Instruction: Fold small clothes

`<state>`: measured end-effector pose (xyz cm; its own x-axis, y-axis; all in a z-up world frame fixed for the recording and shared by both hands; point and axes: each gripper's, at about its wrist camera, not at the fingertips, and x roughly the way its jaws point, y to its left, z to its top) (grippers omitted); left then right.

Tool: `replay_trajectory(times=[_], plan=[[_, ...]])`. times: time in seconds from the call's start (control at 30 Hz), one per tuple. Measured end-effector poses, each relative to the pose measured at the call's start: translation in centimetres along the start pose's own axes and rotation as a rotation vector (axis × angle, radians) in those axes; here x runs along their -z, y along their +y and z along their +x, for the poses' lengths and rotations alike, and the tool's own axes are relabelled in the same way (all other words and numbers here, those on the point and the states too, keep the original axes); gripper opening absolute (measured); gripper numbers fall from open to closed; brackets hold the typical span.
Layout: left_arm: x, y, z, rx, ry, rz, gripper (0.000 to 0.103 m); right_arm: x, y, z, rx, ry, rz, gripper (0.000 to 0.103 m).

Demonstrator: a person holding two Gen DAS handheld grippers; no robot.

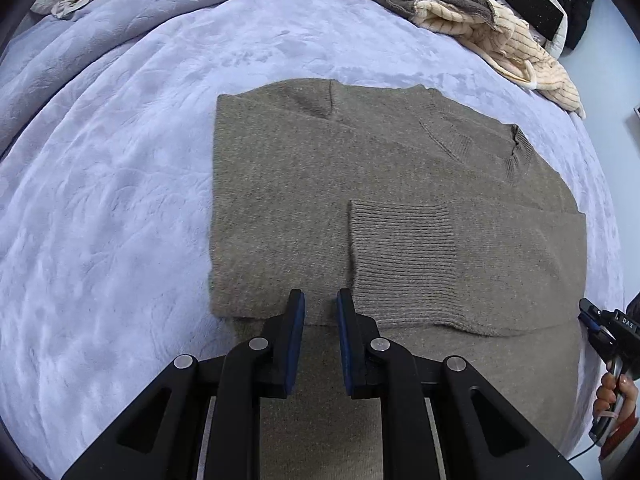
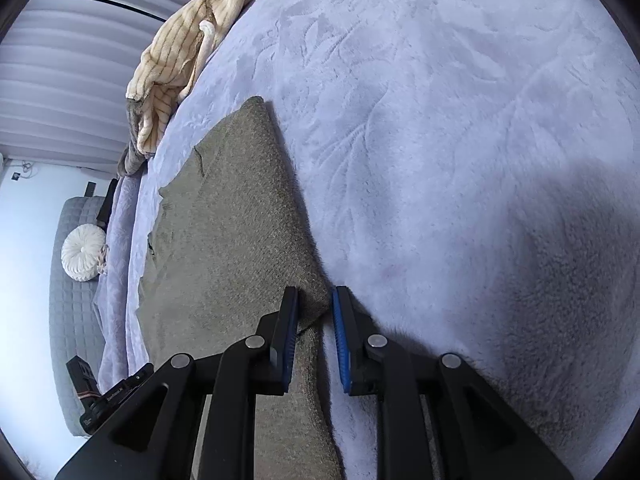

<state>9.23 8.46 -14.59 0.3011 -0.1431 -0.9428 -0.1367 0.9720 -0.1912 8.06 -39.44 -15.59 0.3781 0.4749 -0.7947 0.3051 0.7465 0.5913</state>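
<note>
Brown sweater (image 1: 360, 208) lies part-folded on the lilac blanket (image 1: 120, 200).
Its lower hem is cut off from view. Left gripper (image 1: 320, 308) hovers spread above a ribbed cuff (image 1: 400, 256); right gripper (image 2: 316, 304), fingers apart, straddles the sweater's edge.

Sweater (image 1: 360, 184): matt speckled knit, ribbed cuff (image 1: 404, 256). Bed blanket (image 1: 120, 200): plush, embossed fleece. Left gripper (image 1: 320, 300): matt black plastic, blue pads.

lavender blanket (image 1: 120, 200) | cream striped fleece (image 1: 516, 48) at far edge | round white cushion (image 2: 82, 254) on grey sofa (image 2: 68, 320)
</note>
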Motion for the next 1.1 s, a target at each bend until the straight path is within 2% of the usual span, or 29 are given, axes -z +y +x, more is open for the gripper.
replay_trajectory(times=[0.17,0.27,0.3,0.33,0.37,0.4,0.43,0.53,0.63,0.7,0.73,0.8,0.83,0.87,0.9,0.93,0.97,1.0,1.1], plan=[[0.6,0.3,-0.5,-0.041,0.010,0.001,0.017,0.5,0.8,-0.5,0.045,0.004,-0.015,0.022],[0.9,0.9,-0.8,-0.052,0.013,-0.009,0.017,0.9,1.0,-0.8,0.055,0.005,-0.017,0.027],[1.0,1.2,-0.9,-0.054,0.008,-0.017,0.020,0.9,1.0,-0.8,0.058,0.007,-0.018,0.029],[1.0,1.5,-1.0,-0.061,0.003,-0.027,0.050,1.0,1.0,-0.8,0.059,0.008,-0.018,0.029],[1.0,1.8,-1.1,-0.074,-0.006,-0.041,0.093,1.0,1.0,-0.7,0.060,0.009,-0.015,0.030],[1.1,2.2,-1.5,-0.097,-0.034,-0.056,0.101,1.0,0.9,-0.7,0.059,0.010,-0.012,0.031],[1.1,2.4,-2.0,-0.111,-0.062,-0.059,0.101,1.0,0.9,-0.7,0.058,0.009,-0.009,0.032],[0.5,3.4,-1.9,-0.104,-0.056,-0.073,0.101,1.1,1.1,-0.7,0.051,0.008,-0.015,0.040],[-0.6,4.5,0.0,-0.030,-0.009,-0.109,0.101,1.2,1.4,-0.7,0.020,0.014,-0.013,0.047],[-1.2,5.5,1.6,0.027,0.024,-0.155,0.094,1.2,1.3,-0.6,-0.005,0.022,0.003,0.047],[-1.4,5.8,2.3,0.059,0.044,-0.170,0.084,1.2,1.2,-0.5,-0.016,0.026,0.011,0.047],[-1.8,5.9,3.2,0.086,0.062,-0.175,0.081,1.2,1.1,-0.2,-0.033,0.031,0.019,0.047],[-1.8,5.7,3.3,0.096,0.053,-0.163,0.070,1.1,1.0,0.0,-0.038,0.032,0.022,0.047],[-2.0,5.5,3.3,0.108,0.053,-0.143,0.054,1.0,0.8,0.2,-0.043,0.034,0.029,0.047],[-2.1,5.2,3.3,0.119,0.058,-0.131,0.048,0.9,0.6,0.5,-0.050,0.036,0.040,0.047],[-2.2,5.0,3.2,0.125,0.056,-0.123,0.028,0.8,0.6,0.8,-0.060,0.039,0.051,0.044],[-2.4,4.8,3.0,0.131,0.056,-0.112,0.021,0.6,0.7,1.0,-0.053,0.049,0.053,0.035],[-2.5,4.7,2.7,0.122,0.048,-0.107,0.020,0.4,1.2,1.2,-0.002,0.062,0.030,0.014],[-2.5,4.9,1.1,0.121,0.001,-0.098,0.017,0.1,3.3,-0.2,0.015,0.043,-0.069,0.012]])
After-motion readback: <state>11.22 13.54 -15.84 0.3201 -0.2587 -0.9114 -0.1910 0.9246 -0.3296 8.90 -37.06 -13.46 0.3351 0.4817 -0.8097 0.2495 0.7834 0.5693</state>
